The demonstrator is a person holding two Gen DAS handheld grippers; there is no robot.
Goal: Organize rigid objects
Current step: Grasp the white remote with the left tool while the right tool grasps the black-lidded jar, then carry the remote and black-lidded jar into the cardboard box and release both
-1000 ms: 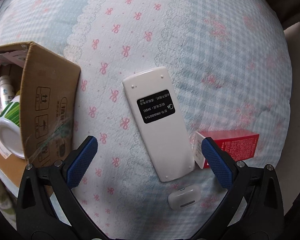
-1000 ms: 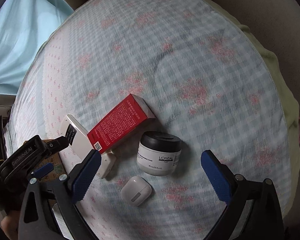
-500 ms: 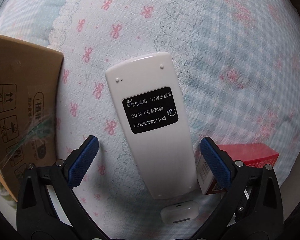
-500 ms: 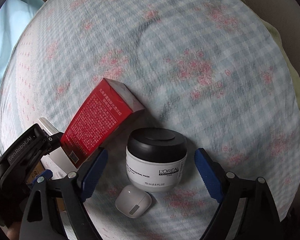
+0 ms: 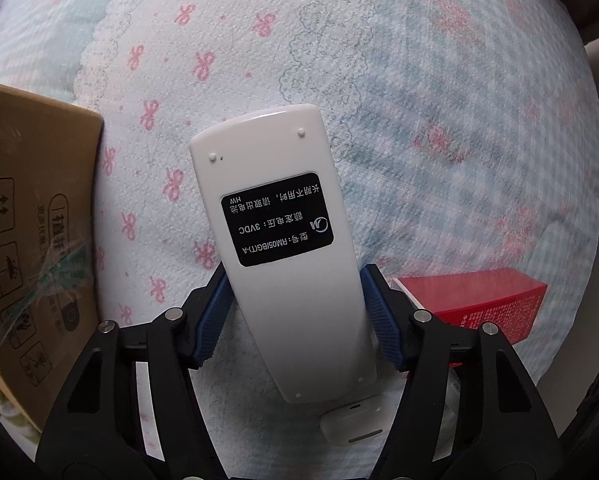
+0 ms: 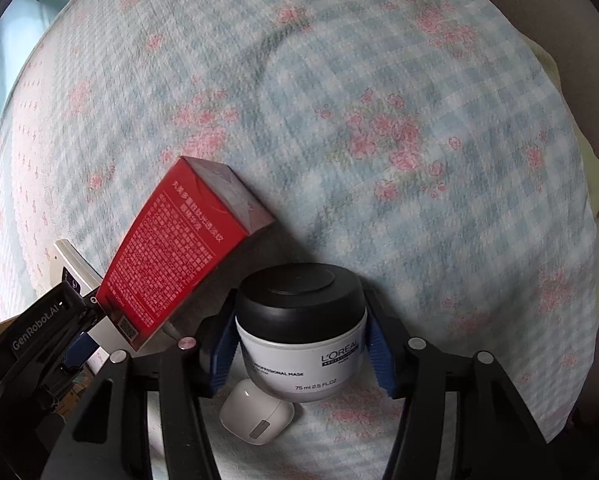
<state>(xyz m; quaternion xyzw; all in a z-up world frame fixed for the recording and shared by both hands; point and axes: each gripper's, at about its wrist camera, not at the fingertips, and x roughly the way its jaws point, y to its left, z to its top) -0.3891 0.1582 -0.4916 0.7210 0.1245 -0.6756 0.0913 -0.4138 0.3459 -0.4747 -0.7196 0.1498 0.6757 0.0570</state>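
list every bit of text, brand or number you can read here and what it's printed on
"L'OREAL", "PROFESSIONAL MASK", "75 ml 2.5 FL OZ": white jar with black lid.
"3VDC", "RM05/BG(T)-A", "HW", plus Chinese lines, all upside down: black label on the white remote.
"GenRobot.AI": left gripper body, seen from the right wrist.
Red box: white Chinese print and a QR code, too small to read.
Cardboard box: handling symbols, Chinese text unreadable.
Earbud case: no text.

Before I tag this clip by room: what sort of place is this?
Probably a bedroom: the things lie on a soft quilted bedspread with pink flowers. A remote, a cream jar and an earbud case sit on it, beside a cardboard box.
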